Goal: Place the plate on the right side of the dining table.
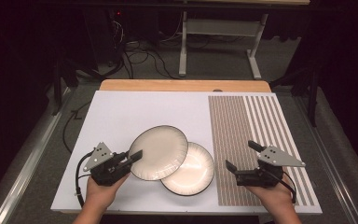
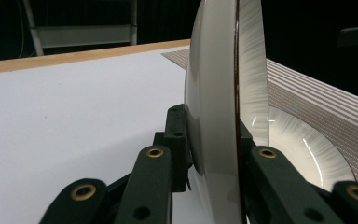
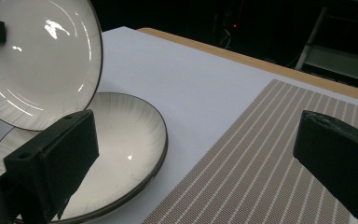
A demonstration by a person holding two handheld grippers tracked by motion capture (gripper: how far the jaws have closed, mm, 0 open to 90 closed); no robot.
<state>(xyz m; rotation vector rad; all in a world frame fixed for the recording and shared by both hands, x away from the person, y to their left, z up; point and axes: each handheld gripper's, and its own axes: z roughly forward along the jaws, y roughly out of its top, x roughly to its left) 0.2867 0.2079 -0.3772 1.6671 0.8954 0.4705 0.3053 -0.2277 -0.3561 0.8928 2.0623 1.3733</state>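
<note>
Two white plates with dark rims are on the white board. The upper plate (image 1: 158,152) (image 2: 221,116) (image 3: 32,60) is lifted and tilted, its right part over the lower plate (image 1: 193,172) (image 2: 307,149) (image 3: 116,140), which lies flat. My left gripper (image 1: 131,157) (image 2: 212,158) is shut on the upper plate's left rim, one jaw on each face. My right gripper (image 1: 244,156) (image 3: 200,158) is open, empty, over the striped placemat (image 1: 251,135) (image 3: 270,158) to the right of the plates.
The white board (image 1: 121,112) rests on a wooden table (image 1: 186,85). The brown striped placemat covers the board's right side. Cables (image 1: 140,56) and a desk frame (image 1: 219,42) are on the floor beyond the table.
</note>
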